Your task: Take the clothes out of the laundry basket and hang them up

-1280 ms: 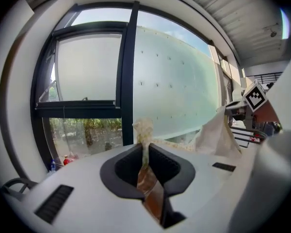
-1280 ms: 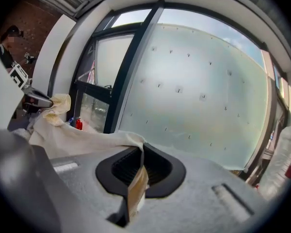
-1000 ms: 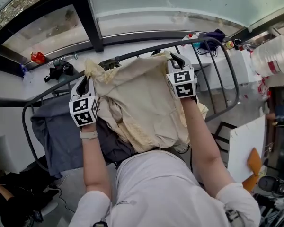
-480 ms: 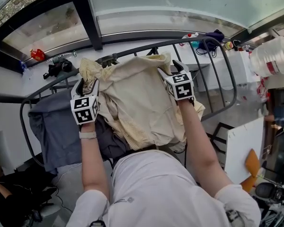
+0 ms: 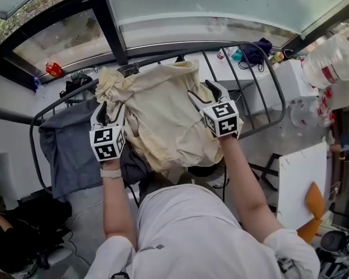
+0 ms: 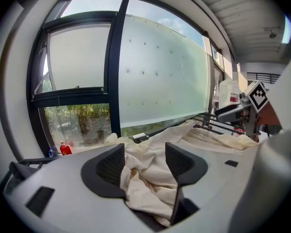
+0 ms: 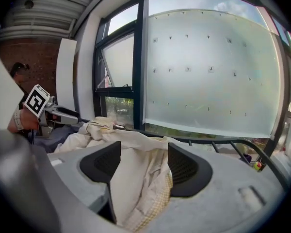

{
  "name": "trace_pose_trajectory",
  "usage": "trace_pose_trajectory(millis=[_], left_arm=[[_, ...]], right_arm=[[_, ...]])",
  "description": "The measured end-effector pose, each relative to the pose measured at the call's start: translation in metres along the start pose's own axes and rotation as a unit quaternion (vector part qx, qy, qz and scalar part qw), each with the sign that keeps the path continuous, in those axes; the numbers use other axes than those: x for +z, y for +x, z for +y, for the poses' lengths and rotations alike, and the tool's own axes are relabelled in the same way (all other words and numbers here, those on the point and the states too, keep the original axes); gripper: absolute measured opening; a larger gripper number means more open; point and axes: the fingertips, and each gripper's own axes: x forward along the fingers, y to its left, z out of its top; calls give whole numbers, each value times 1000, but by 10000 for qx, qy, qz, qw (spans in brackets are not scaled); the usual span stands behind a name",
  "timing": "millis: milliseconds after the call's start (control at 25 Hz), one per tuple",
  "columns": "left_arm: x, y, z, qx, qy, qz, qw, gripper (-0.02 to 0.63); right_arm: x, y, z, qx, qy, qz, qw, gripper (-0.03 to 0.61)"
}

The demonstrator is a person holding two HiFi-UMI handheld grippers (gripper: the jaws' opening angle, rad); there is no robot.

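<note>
A cream garment [image 5: 163,121] lies draped over the dark metal drying rack [image 5: 262,63]. My left gripper [image 5: 111,110] is at its left edge and my right gripper [image 5: 202,93] at its right edge. Both sets of jaws have just been opening and now stand wide. In the left gripper view a loose fold of the cream cloth [image 6: 145,178] lies between the left gripper's [image 6: 144,149] pads without being pinched. The right gripper view shows the same: cloth [image 7: 136,183] hangs slack between the right gripper's [image 7: 143,149] spread jaws.
A grey garment [image 5: 67,150] hangs on the rack's left part. A red bottle [image 5: 53,70] stands on the window sill. At the right are a big clear water jug [image 5: 331,57] and a white board [image 5: 302,179]. Dark items lie on the floor at lower left [image 5: 23,237].
Both grippers went from shut on the cream garment to open and drew back from the rack toward the person. The garment stays draped on the rail.
</note>
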Motion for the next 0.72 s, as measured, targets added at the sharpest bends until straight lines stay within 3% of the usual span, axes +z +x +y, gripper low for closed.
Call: trace_pose_trajectory(millis=[400, 720], left_arm=[[8, -92, -98, -521, 120, -740, 9958, 249], [27, -176, -162, -967, 353, -1504, 9833, 249]], right_arm=[[8, -112, 53, 699, 197, -1098, 9913, 290], [-12, -197, 89, 990, -29, -1583, 9824, 287]])
